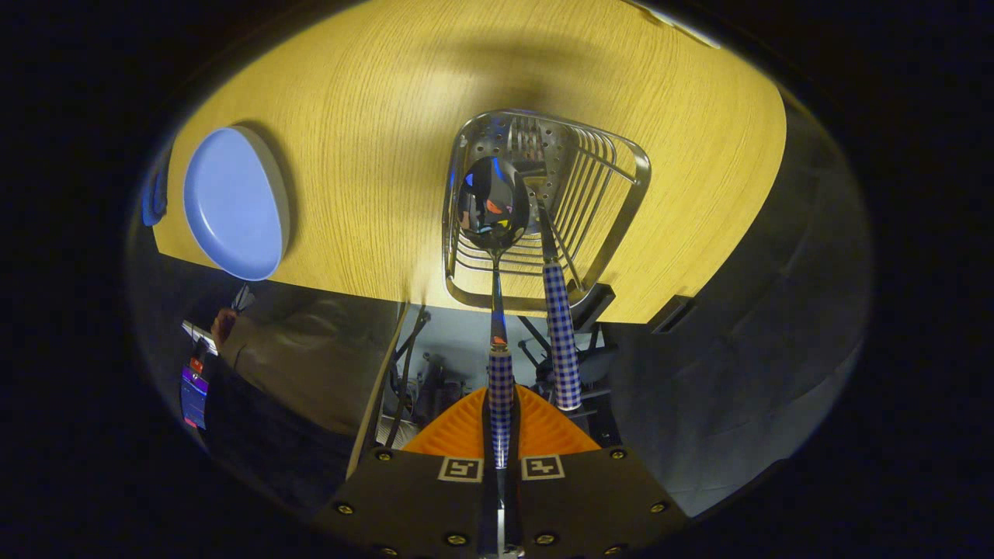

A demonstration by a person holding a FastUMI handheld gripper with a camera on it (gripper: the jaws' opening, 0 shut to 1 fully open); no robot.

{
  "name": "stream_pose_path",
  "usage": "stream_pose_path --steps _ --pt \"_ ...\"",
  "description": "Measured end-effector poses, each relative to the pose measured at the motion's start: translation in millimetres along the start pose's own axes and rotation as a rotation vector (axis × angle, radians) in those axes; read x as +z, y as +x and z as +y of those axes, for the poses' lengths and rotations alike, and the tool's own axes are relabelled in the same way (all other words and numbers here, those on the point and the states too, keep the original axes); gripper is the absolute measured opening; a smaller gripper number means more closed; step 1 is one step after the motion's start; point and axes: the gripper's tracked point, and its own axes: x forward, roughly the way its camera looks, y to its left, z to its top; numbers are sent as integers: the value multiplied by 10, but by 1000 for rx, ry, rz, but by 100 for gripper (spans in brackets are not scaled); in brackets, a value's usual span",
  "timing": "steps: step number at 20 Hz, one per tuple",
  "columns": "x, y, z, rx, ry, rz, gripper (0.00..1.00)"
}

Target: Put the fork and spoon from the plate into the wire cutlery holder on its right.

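Spoon: checked handle, bowl over wire cutlery holder. Fork stands inside. Blue plate empty, well left.

The gripper carries dark plates — brass screws along them, two square black-and-white markers beside ribbed fingers.

My gripper points steeply downward, its two fingers drawn close together and pressing from both sides on the checked handle of the spoon, which runs straight out ahead between them.

fork in holder, plate left
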Motion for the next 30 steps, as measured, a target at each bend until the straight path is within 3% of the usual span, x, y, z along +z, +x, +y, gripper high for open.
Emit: stream_pose_path --steps 8,15,16,18,20,23,26,30 --pt "249 -153 -216 -121 -50 45 7" --pt "219 -187 -223 -135 -54 19 12" --pt "189 -190 -242 -144 -60 16 22" --pt "153 -175 -280 -156 -63 -5 28" --pt "105 -274 -367 -154 -56 -38 42" --pt "-32 -354 -264 -133 -51 -85 42" --pt "-194 -385 -231 -135 -49 -219 96" --pt "-427 -361 2 -74 -59 -395 96"
